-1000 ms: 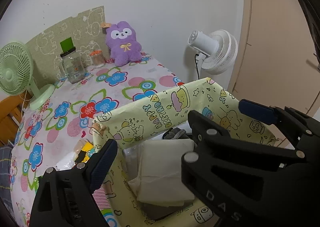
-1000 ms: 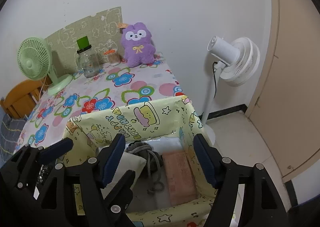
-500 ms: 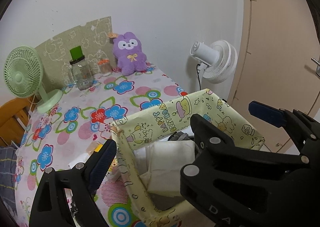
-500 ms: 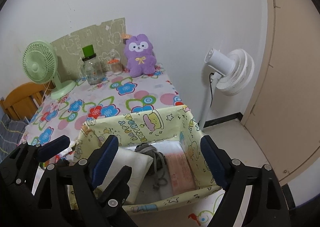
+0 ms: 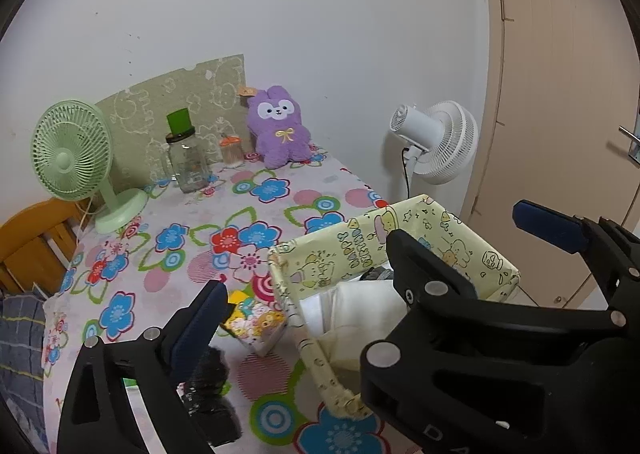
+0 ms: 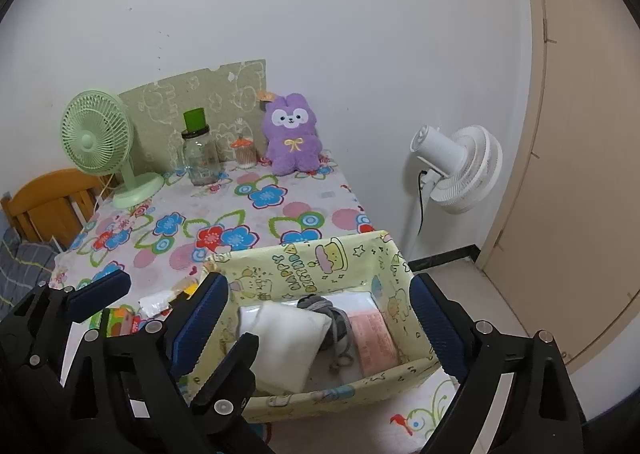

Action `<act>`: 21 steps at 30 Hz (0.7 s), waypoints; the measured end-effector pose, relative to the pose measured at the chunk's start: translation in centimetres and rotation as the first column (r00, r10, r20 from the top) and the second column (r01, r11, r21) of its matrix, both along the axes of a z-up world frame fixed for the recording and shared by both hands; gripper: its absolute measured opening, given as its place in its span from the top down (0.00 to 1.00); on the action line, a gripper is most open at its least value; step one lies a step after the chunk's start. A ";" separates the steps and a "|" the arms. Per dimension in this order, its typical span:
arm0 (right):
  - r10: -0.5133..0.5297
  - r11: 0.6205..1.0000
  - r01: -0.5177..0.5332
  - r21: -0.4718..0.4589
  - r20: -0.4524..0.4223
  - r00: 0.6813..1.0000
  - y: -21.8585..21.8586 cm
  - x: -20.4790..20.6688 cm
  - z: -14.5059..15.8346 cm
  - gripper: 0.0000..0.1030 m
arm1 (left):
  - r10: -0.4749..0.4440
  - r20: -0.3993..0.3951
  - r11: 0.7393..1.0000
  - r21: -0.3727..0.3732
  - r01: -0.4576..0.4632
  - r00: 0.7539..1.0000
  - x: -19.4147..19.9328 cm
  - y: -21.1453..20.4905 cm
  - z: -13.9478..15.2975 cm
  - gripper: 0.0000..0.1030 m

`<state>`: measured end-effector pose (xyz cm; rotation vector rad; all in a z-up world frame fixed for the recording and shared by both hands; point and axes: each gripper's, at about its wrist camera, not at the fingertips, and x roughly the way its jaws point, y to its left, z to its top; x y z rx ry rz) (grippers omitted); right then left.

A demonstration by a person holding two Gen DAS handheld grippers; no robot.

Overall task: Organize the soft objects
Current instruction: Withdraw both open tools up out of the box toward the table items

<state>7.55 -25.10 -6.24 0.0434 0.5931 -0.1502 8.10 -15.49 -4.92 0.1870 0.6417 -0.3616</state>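
Bench [image 6: 280, 210], covered in a flowered cloth, carries the whole scene, with a pale yellow cartoon-printed box [image 6: 320, 262] standing at its near right corner, within easy reach of both tools and apparently serving as the container for the soft things. Inside the box, in the right wrist view, lie a folded white cloth [image 6: 284, 338] at the left, a grey knotted cord bundle [image 6: 332, 318] in the middle and a flat pink pack [image 6: 376, 338] against the right wall, set side by side so that each keeps its own strip of floor. A purple plush rabbit [image 6: 294, 140] sits upright against the far wall, well apart from the box, and would seem to be a soft object not yet sorted. Left of the box a small picture-printed packet [image 5: 256, 324] lies on the cloth. The right gripper [image 6: 316, 328] hangs above the box with its fingers spread wide and nothing between them; they have just been opening. The left gripper [image 5: 372, 254] is likewise spread and empty, its fingers having widened further. Compared with a second earlier, both views sit higher and farther back: the box looks smaller and lower in each, and more of the bench is visible.
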 end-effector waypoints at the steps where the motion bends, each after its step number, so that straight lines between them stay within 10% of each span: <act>1: -0.002 1.000 0.002 -0.002 0.003 1.000 0.3 -0.2 0.1 0.08 | 0.000 0.005 1.000 0.000 0.000 1.000 -0.2 0.3 0.1 0.04; 21: 0.053 0.998 -0.051 -0.039 0.064 0.997 6.3 -2.6 1.5 0.02 | 0.047 0.046 0.998 -0.038 -0.046 0.998 -2.4 6.7 1.1 0.00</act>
